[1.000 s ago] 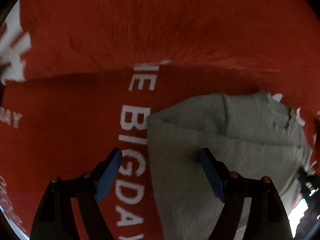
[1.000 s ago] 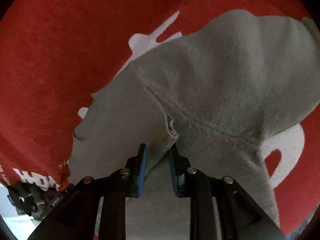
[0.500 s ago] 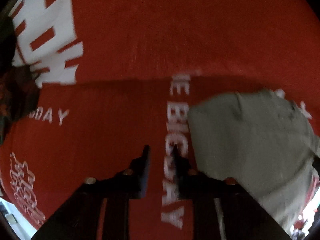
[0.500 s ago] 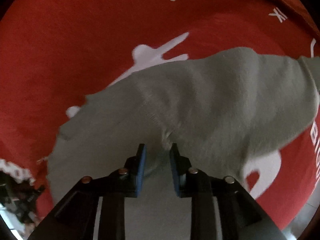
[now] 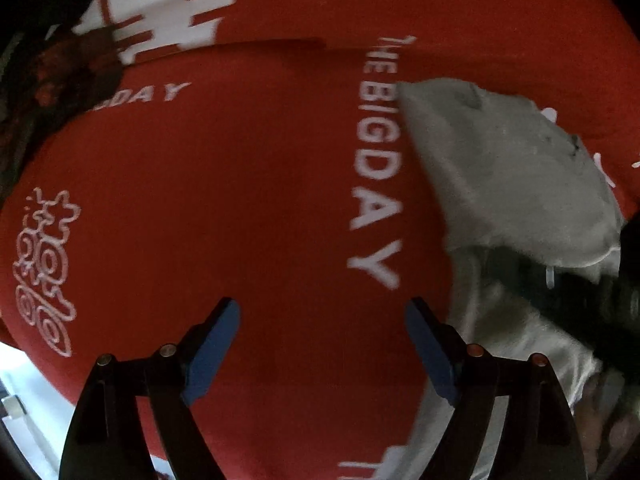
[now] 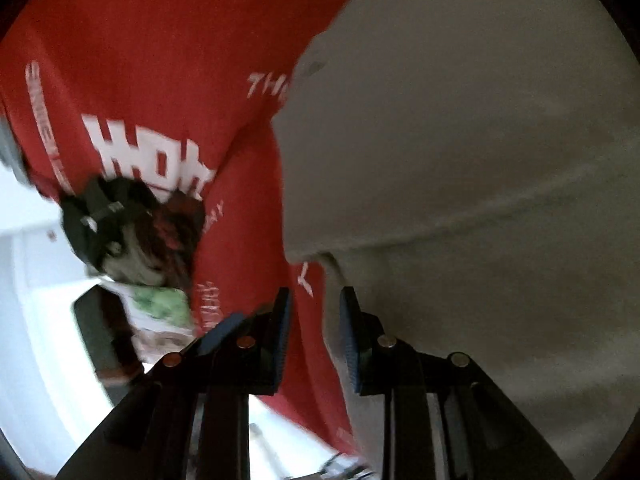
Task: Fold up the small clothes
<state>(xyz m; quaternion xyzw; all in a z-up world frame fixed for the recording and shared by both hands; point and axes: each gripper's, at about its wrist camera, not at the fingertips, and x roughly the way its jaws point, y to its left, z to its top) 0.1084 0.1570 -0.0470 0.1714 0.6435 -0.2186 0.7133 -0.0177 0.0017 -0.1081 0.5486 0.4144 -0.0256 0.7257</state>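
Two hand-held grippers: left (image 5: 322,346) opening, empty, right (image 6: 314,336) pinching soft grey garment (image 6: 480,160).

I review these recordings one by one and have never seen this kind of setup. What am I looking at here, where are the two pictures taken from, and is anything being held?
There is no robot here. A person holds a pair of hand-held tongs in each hand, and each pair carries a wide-angle camera that looks forward along its two fingers. One picture comes from the left hand, the other from the right.

The surface is covered by a red cloth with white print that includes "THE BIG DAY". On it lies a small grey garment, the piece to be folded.

The left tongs point down over bare red cloth. Their jaws are opening and nothing is between them.

The right tongs stand nearly closed. They appear to pinch an edge of the grey garment, which fills most of that view, but the picture is blurred.
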